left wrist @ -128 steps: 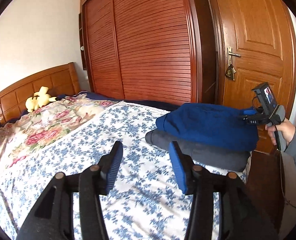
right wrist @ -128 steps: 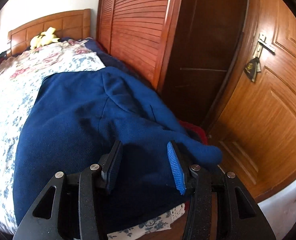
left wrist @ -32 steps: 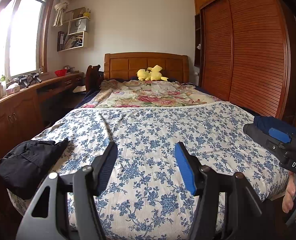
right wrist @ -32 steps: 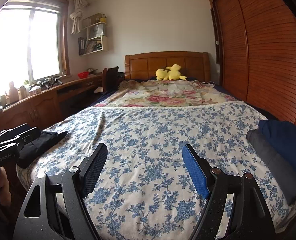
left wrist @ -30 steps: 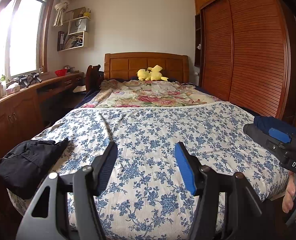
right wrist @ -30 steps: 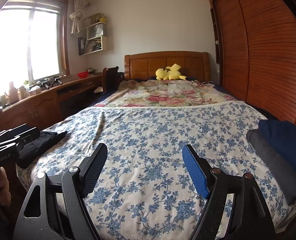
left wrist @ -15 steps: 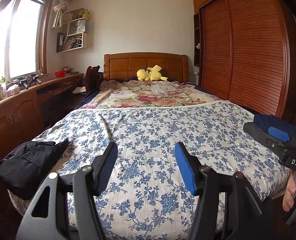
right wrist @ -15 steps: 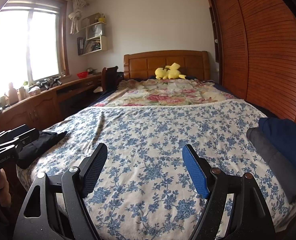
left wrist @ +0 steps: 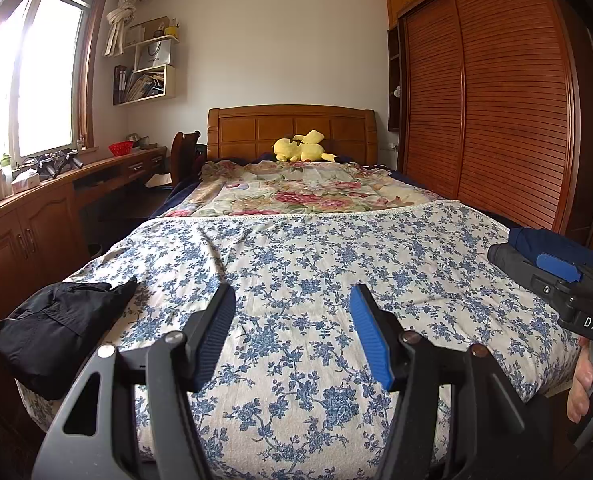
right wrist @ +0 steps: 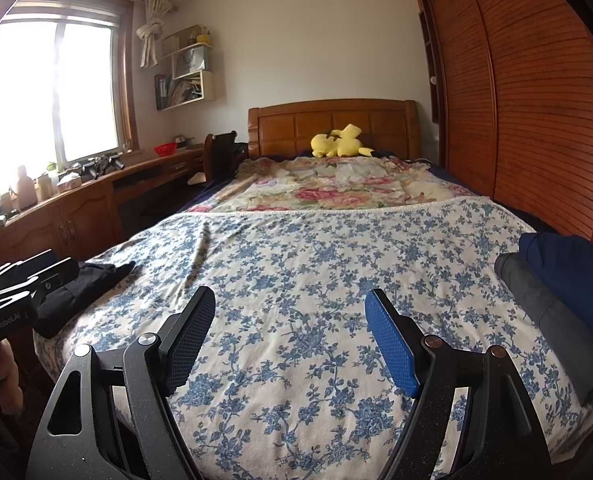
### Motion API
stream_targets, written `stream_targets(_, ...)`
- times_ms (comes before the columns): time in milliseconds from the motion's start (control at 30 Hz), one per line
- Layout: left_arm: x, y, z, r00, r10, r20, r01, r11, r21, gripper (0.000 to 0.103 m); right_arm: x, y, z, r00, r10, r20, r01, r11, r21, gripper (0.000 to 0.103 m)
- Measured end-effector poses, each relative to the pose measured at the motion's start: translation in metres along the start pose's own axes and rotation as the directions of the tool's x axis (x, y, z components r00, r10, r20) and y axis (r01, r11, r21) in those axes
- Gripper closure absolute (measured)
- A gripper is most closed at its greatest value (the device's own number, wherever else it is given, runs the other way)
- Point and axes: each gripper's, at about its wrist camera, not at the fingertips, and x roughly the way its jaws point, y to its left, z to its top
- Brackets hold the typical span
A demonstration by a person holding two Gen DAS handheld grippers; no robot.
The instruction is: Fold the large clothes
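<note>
Grippers both hovered over the floral bedspread (left wrist: 296,264), nothing held; left gripper (left wrist: 292,330) jaws apart, black garment (left wrist: 56,326) off its left; right gripper (right wrist: 290,342) jaws wide, folded navy garment (right wrist: 572,276) atop grey garment (right wrist: 544,312) off its right.

A home bedroom: bed (left wrist: 296,264), wooden wardrobe (left wrist: 496,120), plush toy (left wrist: 302,150).

Two grippers (left wrist: 292,320) (right wrist: 290,328), three garments: one black (left wrist: 56,324) at lower left, one grey (right wrist: 544,304) and one blue (right wrist: 576,268) stacked at right, one yellow plush toy (left wrist: 302,148), one bed (left wrist: 296,248).
</note>
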Motion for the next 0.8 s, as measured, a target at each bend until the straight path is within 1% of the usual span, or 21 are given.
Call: stream_targets(800, 0.0018, 0.0021, -0.0020, 1.000, 0.002, -0.006, -0.002, 1.000, -0.004, 0.044, 0.0010, 0.0027, -0.0010, 1.000, 0.000, -0.001, 0.000, 1.000, 0.000, 0.024)
